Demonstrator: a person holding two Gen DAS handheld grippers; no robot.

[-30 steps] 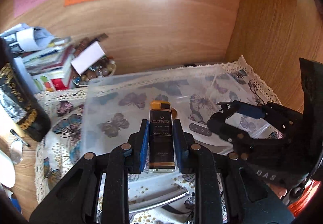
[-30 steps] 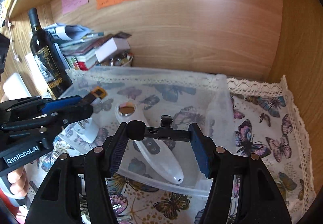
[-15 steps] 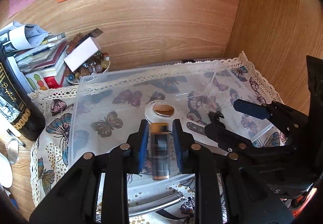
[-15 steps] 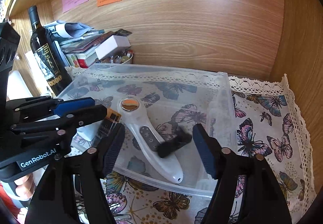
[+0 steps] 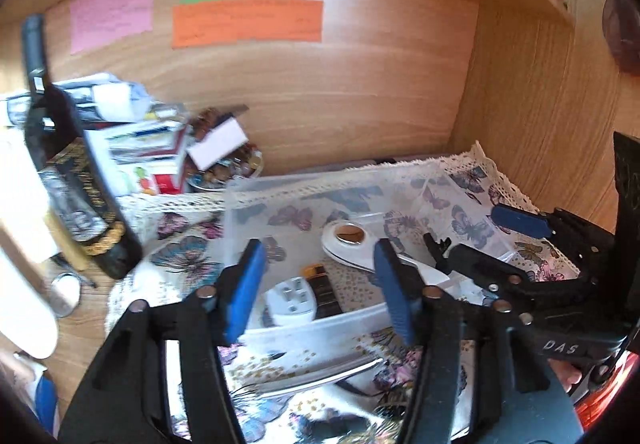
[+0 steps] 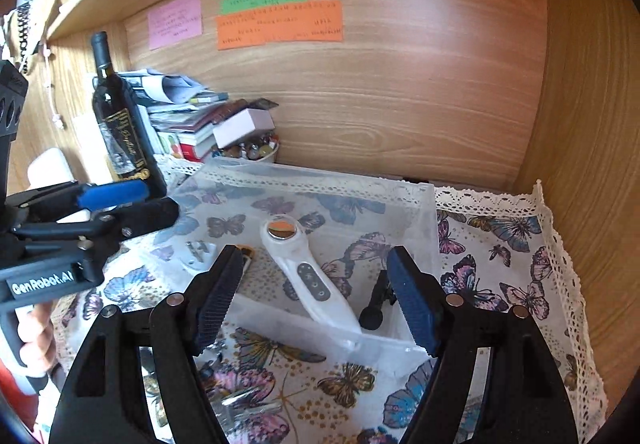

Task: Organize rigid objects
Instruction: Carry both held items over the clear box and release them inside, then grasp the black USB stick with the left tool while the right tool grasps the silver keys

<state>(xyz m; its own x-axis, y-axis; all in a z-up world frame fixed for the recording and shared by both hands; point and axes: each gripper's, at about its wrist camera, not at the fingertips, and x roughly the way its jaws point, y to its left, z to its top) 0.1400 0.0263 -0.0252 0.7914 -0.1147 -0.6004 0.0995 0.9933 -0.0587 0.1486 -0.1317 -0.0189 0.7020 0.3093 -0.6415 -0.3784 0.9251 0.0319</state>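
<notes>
- Grippers: left gripper (image 5: 316,284) and right gripper (image 6: 316,296) both released, jaws just opened, nothing held.
- Brown bottle (image 5: 325,291), white plug (image 5: 289,302), black mic (image 6: 376,302), white handset (image 6: 308,272) lie in clear bin (image 6: 426,211).

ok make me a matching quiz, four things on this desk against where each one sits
Things:
1 white handheld device
2 black clip mic
3 wine bottle
4 orange note

Places:
a stuck on the back panel
b standing outside the clear bin, at its left
c lying across the bin's middle
d in the bin's near right corner

Pairs: 1-c, 2-d, 3-b, 4-a
</notes>
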